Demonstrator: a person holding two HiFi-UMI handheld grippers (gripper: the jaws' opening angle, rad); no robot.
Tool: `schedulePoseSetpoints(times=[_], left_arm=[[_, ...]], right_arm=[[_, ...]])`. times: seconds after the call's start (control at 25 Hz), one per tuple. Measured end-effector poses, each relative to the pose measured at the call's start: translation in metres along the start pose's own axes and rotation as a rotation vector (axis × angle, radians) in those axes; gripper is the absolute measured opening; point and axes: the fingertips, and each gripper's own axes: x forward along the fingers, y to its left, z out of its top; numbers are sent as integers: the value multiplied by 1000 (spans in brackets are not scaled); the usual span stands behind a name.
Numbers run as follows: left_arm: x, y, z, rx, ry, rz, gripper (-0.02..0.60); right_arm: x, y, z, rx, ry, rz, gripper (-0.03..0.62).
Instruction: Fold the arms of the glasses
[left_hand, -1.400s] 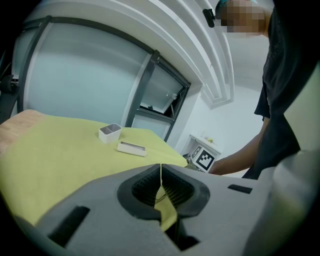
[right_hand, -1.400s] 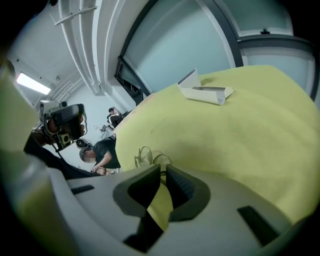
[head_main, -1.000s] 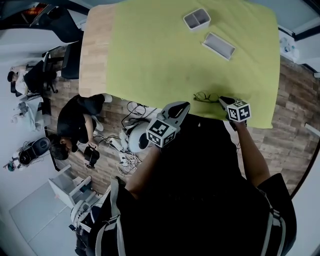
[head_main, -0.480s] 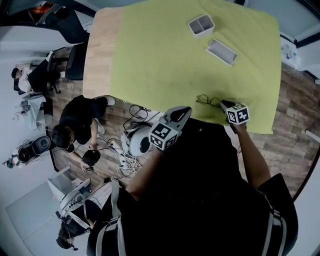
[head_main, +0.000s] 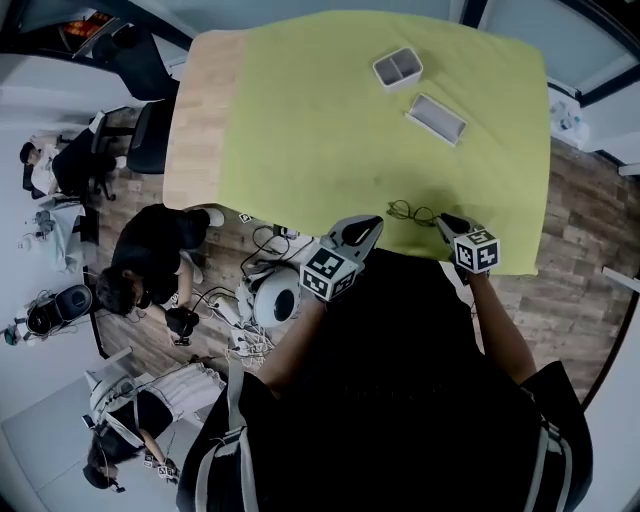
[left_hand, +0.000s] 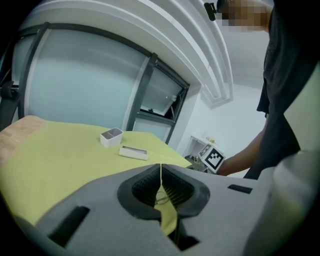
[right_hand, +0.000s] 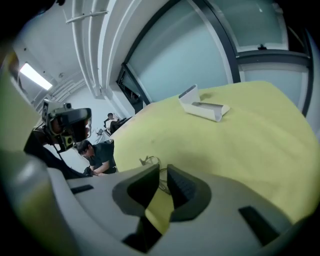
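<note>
Head view, 12 o'clock taken as away from the person. Cloth (head_main: 320, 130) lies on the table (head_main: 195, 120). The glasses (head_main: 410, 213) lie on the cloth at its near edge. A divided box (head_main: 397, 68) stands well apart at their 12 o'clock, with a flat case (head_main: 436, 118) near it at the box's 4 o'clock. The right gripper (head_main: 442, 220) is just beside the glasses at 3 o'clock. The left gripper (head_main: 365, 226) is near them at 8 o'clock, off the table edge.

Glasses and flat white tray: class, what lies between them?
Nothing; the head view shows only bare green cloth between the glasses and the flat white tray.
</note>
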Motion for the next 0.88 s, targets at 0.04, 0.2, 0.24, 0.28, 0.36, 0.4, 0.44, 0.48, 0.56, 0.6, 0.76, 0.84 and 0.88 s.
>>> schedulePoseSetpoints(times=[0.04,0.2,0.24,0.28,0.36,0.4,0.44,0.48,0.56,0.6,0.76,0.84,0.88], left_arm=[[2,1,5,5,-17,-6,20],[7,-3,17,53,-49,-47,20],[7,-3,19,51,-57,-52,20],[8,-3,21,47,-69,-57,20],[8,-4,26,60,-94,-74,20],[8,-7,28,83,-101,-87,20],[7,-9,28,109,-104,-99,20],[6,-11,29,132,-103,-108,20],[4,-12,32,154,-112,-112,20],[3,-12,36,159,-123,-112,20],[-3,-17,49,191,-162,-133,19],[-5,-21,53,212,-175,-147,18],[-6,-22,56,221,-183,-153,18]], right_arm=[[-6,5,5,-12,-11,8,50],[-27,28,28,-25,-93,41,42],[-32,34,33,-40,-115,46,40],[-37,40,40,-60,-139,49,38],[-48,51,54,-96,-193,55,37],[-53,57,60,-108,-219,59,37],[-57,63,65,-118,-241,63,37],[-62,69,68,-128,-259,66,37],[-70,80,76,-146,-283,78,37],[-74,85,81,-151,-296,92,35],[-92,105,103,-168,-372,125,32],[-101,111,114,-198,-409,115,31],[-105,115,119,-213,-425,111,31]])
